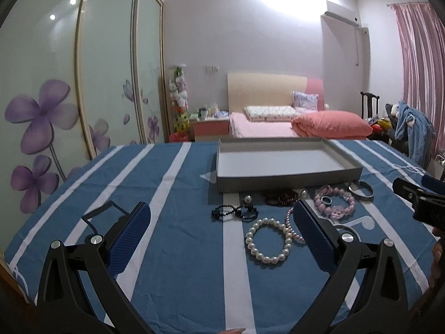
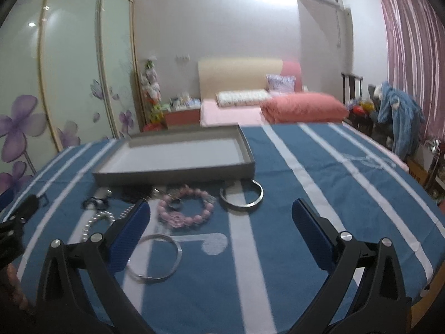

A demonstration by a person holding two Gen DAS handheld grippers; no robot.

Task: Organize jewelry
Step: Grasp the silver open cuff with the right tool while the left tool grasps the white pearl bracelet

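An empty grey tray (image 1: 289,178) (image 2: 178,173) sits on a blue-and-white striped cloth (image 1: 178,250). Jewelry lies in front of it: a white pearl bracelet (image 1: 269,239), a black bead bracelet (image 1: 235,213), a dark red bead bracelet (image 1: 281,197), a pink bead bracelet (image 1: 335,201) (image 2: 187,206), a silver bangle (image 1: 361,190) (image 2: 241,196) and a thin silver hoop (image 2: 155,256). My left gripper (image 1: 222,214) is open and empty above the cloth, near the pearl bracelet. My right gripper (image 2: 221,211) is open and empty, its left finger beside the thin hoop.
The right gripper's body (image 1: 420,197) shows at the right edge of the left wrist view. Behind the table stand a bed (image 1: 278,122), a wardrobe with flower-printed sliding doors (image 1: 83,83) and a chair with blue clothing (image 1: 411,128).
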